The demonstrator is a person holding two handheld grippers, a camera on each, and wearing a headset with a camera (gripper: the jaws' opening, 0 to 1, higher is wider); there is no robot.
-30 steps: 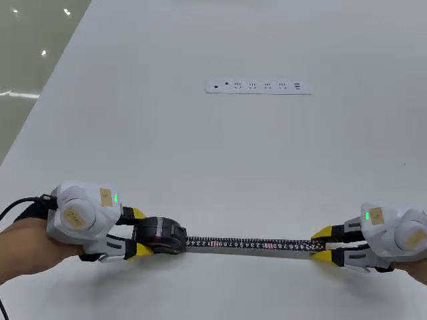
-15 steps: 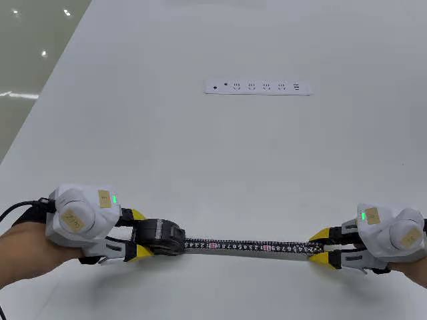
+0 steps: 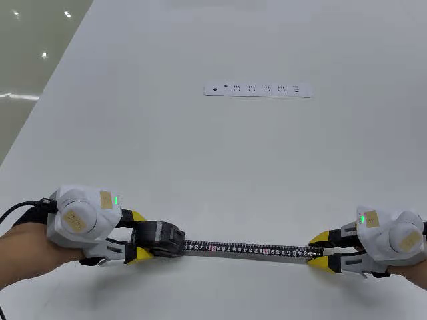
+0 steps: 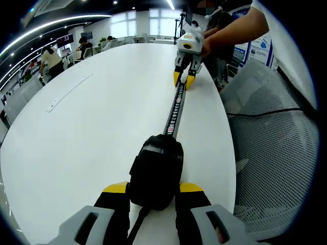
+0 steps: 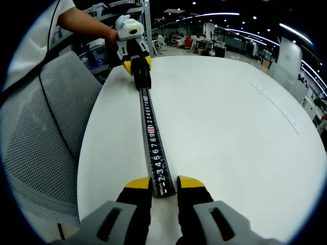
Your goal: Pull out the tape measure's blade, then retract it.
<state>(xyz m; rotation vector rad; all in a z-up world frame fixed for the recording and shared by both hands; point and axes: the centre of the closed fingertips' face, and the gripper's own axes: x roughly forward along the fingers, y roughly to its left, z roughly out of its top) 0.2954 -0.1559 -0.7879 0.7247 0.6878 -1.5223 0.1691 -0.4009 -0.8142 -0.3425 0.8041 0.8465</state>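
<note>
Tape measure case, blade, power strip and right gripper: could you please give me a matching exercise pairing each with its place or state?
Things:
1. case
2. blade
3. power strip
4. right gripper

Places and states:
A. lies flat, far off on the table
B. shut on the blade's end
C. held in the jaws of the left gripper
D. stretched out between both grippers

Pairs: 1-C, 2-D, 3-A, 4-B
</note>
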